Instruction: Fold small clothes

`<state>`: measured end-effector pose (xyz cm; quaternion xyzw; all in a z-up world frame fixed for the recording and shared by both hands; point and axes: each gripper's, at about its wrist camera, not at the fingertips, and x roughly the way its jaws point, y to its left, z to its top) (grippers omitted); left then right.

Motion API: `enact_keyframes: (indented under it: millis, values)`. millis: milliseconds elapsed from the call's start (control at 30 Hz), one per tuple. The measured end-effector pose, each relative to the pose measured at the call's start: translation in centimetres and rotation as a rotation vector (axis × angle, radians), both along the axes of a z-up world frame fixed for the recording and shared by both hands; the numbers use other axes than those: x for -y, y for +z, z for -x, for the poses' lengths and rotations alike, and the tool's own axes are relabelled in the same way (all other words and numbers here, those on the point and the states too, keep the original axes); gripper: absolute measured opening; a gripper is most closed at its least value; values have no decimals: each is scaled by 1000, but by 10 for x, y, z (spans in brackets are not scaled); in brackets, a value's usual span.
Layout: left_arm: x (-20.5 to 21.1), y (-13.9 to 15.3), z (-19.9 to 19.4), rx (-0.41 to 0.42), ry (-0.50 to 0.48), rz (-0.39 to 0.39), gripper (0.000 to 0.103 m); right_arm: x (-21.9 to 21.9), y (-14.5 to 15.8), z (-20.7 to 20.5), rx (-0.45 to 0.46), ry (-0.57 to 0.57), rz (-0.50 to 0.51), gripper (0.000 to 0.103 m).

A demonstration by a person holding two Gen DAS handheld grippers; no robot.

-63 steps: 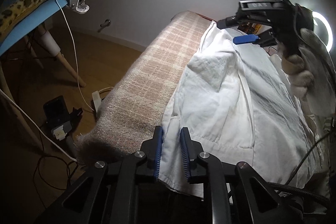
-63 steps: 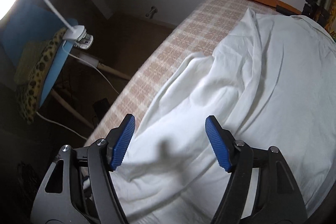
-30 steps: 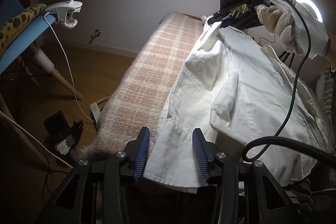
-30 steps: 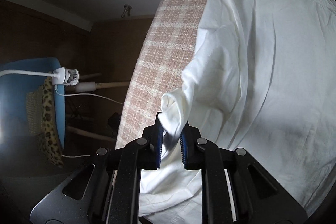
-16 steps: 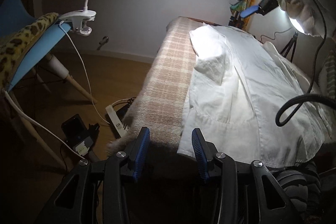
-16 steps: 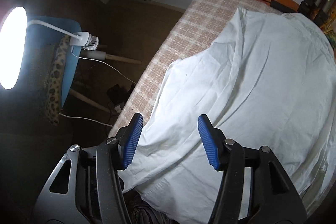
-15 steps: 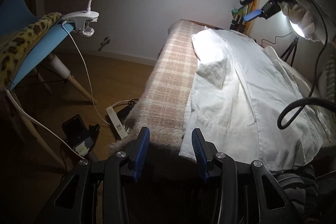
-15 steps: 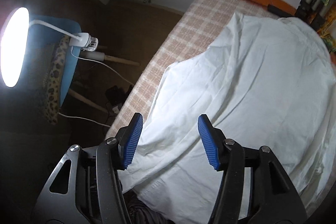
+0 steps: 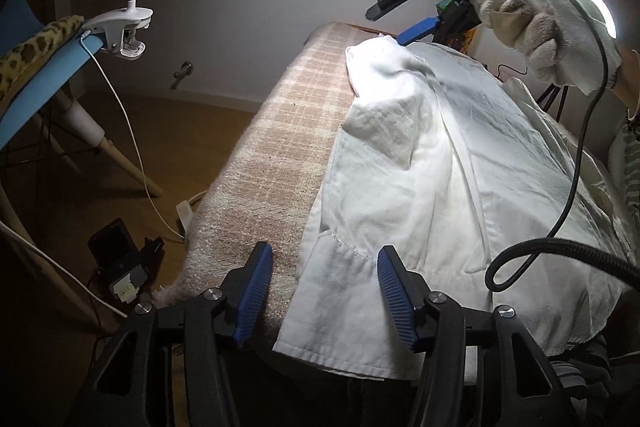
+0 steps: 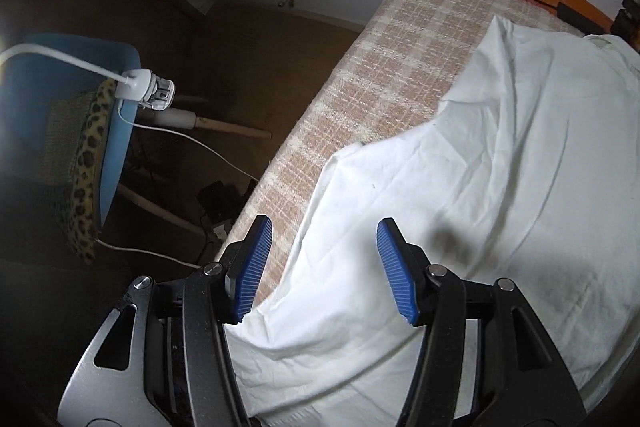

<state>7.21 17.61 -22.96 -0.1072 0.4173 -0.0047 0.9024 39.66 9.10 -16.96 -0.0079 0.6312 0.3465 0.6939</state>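
Left gripper point(image 9: 325, 291) moved closer | shirt point(image 9: 440, 179) on plaid blanket point(image 9: 272, 163)

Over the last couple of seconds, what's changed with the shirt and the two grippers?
The left gripper, shut on the white shirt's hem two seconds ago, has let go and stands open over that near corner. The right gripper pinched the sleeve a second ago, laid it inward over the shirt, released it, and now hovers open above the cloth. The shirt still lies on the plaid blanket; the clip lamp and blue chair are unchanged.
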Motion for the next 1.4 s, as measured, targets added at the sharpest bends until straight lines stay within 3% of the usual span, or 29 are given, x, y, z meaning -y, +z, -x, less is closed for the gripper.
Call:
enact_keyframes:
  millis: [200,333,500,533,667,833,1100,1200,1400]
  values:
    - [5,-1,2,24,-20,-1,32,-25,-33,-20,-16,-97,77,58]
    - [10,0,1,36,-44,24,8,-44,-46,-21,24,-106,185,58]
    - [15,2,5,47,-48,22,4,-66,-47,-10,127,-48,299,58]
    - [14,3,6,49,-46,24,4,-67,-47,-7,145,-34,309,55]
    - [13,5,8,53,-39,31,3,-64,-46,5,250,1,372,22]
    - [23,17,13,74,-55,18,2,-31,-36,-1,208,-41,229,9]
    - [62,41,21,104,-149,-22,2,59,1,2,190,-148,-84,8]
    - [83,45,22,98,-199,-33,2,96,4,4,200,-182,-142,8]
    - [122,42,19,69,-284,-32,2,143,-2,7,195,-237,-145,8]
